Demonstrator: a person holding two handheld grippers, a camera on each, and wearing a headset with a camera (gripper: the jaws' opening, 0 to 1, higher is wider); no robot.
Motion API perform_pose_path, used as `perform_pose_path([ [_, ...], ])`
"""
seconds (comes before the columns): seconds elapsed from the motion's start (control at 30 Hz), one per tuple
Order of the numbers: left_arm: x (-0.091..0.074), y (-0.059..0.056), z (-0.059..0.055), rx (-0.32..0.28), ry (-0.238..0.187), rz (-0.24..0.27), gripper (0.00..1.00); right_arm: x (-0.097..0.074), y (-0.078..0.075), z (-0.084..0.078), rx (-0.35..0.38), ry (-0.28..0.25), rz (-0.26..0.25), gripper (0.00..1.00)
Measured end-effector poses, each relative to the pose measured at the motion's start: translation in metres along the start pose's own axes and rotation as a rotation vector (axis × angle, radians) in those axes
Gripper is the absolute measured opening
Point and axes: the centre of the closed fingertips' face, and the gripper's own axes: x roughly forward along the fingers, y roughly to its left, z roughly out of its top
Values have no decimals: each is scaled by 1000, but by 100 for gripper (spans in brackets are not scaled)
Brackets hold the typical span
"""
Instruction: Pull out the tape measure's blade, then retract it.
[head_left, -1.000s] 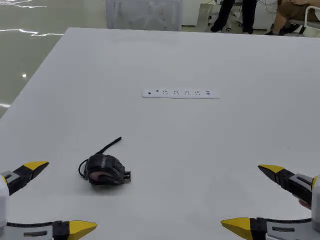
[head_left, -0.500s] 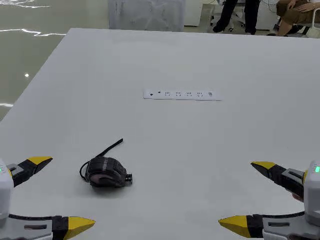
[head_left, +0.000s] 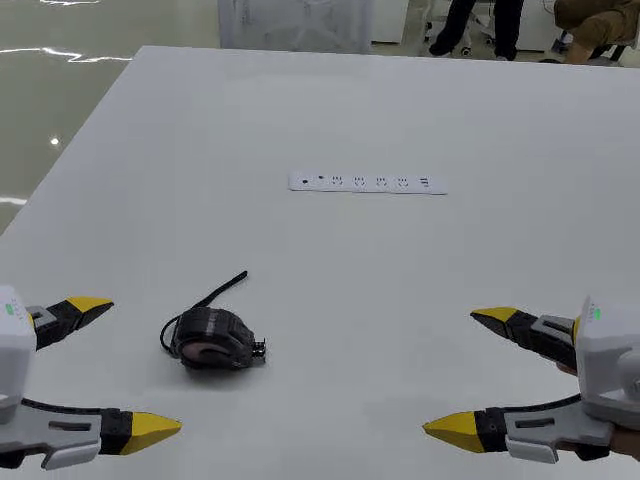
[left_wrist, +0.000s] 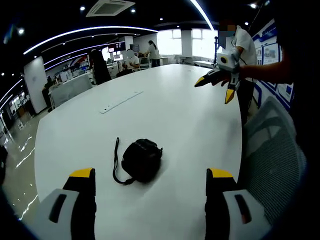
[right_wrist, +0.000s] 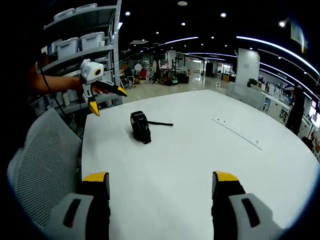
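Black on white, with yellow tips

The tape measure (head_left: 212, 340) is showing black, with a dull reddish patch on its upper face and a black strap (head_left: 225, 288), against a plain white table (head_left: 400, 260). The left gripper (head_left: 135, 365) and right gripper (head_left: 456, 373) are both wearing yellow tips over black jaw sections and pale grey bodies, each glowing with a small green light. The power strip (head_left: 367, 183) is showing white with dark socket marks, the floor (head_left: 50, 90) is gleaming greenish grey, and the chair (left_wrist: 272, 150) is showing a grey mesh weave.

Large open-plan office or lab, long white table (head_left: 400, 270) with power strip (head_left: 366, 182), shelves (right_wrist: 112, 50) of storage bins (right_wrist: 75, 45), ceiling strip lights (left_wrist: 75, 37), mesh chair (right_wrist: 45, 150), people (left_wrist: 152, 52) standing beyond
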Motion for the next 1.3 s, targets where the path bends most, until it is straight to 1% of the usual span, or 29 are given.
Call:
perform_pose_path([
  [0.13, 3, 4, -2, 22, 13, -13, 87, 8, -2, 3, -27, 2, 23, 84],
  [0.23, 6, 7, -4, 45, 29, -30, 82, 12, -1, 6, -39, 3, 36, 82],
  [0.37, 10, 8, -6, 78, 50, -51, 78, 20, -4, 9, -60, 0, 53, 81],
  [0.43, 11, 9, -7, 90, 59, -57, 77, 22, -1, 10, -68, 2, 61, 80],
  [0.5, 13, 10, -8, 102, 64, -66, 75, 25, -4, 11, -82, 3, 71, 78],
  [0.63, 17, 15, -13, 130, 91, -80, 72, 33, -2, 16, -110, 3, 91, 75],
  [0.77, 20, 19, -16, 156, 110, -90, 68, 41, -4, 17, -122, 8, 108, 73],
  [1.0, 25, 24, -22, 185, 147, -114, 65, 53, -1, 20, -150, 13, 134, 70],
  [1.3, 31, 27, -29, 230, 192, -143, 62, 67, 4, 27, -166, 6, 156, 67],
])
